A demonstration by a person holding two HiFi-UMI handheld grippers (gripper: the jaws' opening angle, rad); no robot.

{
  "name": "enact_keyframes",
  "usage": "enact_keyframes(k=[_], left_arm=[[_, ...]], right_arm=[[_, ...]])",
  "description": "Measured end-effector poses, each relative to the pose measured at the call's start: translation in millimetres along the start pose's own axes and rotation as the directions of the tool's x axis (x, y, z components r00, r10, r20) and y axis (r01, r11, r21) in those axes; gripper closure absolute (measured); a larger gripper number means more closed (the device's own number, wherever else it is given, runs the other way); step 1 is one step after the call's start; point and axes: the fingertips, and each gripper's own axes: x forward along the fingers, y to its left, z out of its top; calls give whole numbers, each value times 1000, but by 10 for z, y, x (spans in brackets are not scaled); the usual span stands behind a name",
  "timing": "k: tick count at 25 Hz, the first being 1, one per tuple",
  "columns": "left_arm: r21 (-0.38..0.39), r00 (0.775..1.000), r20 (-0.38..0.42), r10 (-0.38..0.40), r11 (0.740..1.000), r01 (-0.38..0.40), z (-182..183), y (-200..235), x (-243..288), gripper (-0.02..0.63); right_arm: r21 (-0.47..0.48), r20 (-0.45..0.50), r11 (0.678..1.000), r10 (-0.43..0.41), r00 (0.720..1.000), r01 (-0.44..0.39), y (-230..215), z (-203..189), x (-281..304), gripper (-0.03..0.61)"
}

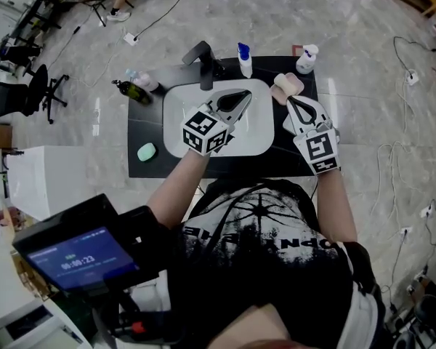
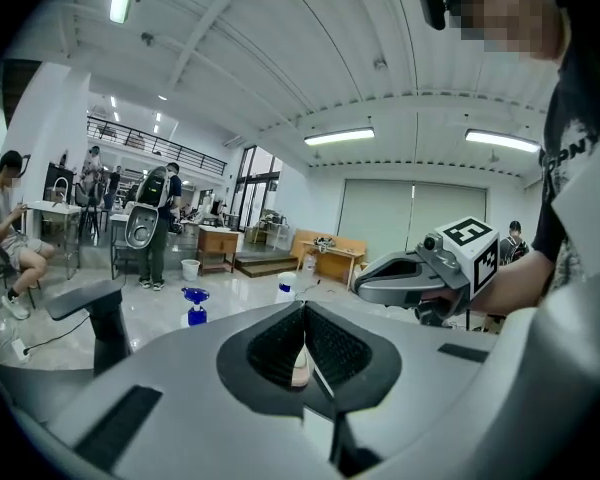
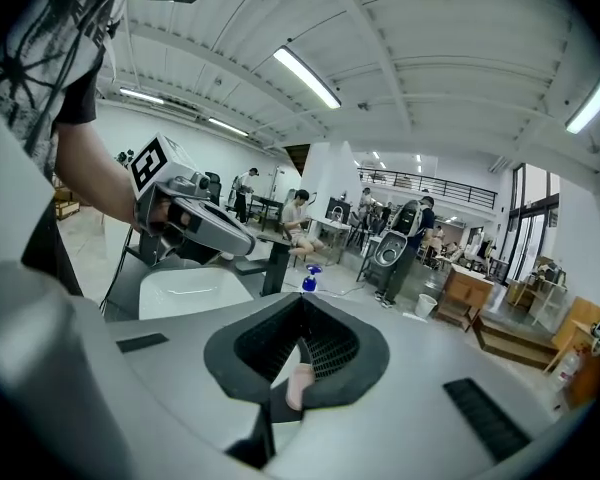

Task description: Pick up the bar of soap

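Both tongs clenched, nothing gripped. Right tongs (image 1: pixel 291 102) point at the pink soap bar (image 1: pixel 288 86), tip just short of it, back-right on the bench (image 1: pixel 142 169) beside the basin (image 1: pixel 171 115). Looks staged for the grab, but the jaws must open first. Left tongs (image 1: pixel 240 99) hover over the basin, likely just parked. Basin looks empty.

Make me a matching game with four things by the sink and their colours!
Things:
1. sink
2. tap
3. soap bar right of the sink
4. lump left of the sink

Colours:
A. black
B. pink
C. white
D. green

Right pairs: 1-C, 2-A, 3-B, 4-D
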Motion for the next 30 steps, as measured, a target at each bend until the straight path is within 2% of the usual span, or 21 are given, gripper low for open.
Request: enact_keyframes(k=[8, 16, 23, 25, 28, 30], left_arm=[[-13, 997, -70, -30, 999, 29, -92, -115, 346, 603], [-51, 985, -154, -82, 996, 75, -339, 112, 850, 603], [-110, 954, -257, -153, 986, 129, -699, 303, 1218, 597], [-150, 945, -275, -176, 979, 139, -807, 363, 1315, 580], [-221, 928, -301, -219, 963, 156, -875, 363, 1459, 534], [-235, 918, -325, -228, 960, 155, -911, 365, 1537, 508]], right_arm=[[31, -57, 999, 31, 998, -29, -161, -237, 11, 565], [79, -113, 994, 82, 990, -73, -327, -578, 439, 563], [107, -187, 990, 113, 976, -94, -382, -950, 806, 563], [109, -204, 989, 120, 972, -99, -398, -1064, 914, 559], [120, -237, 986, 141, 961, -115, -442, -1198, 985, 458], [121, -258, 985, 152, 954, -124, -457, -1276, 1017, 444]])
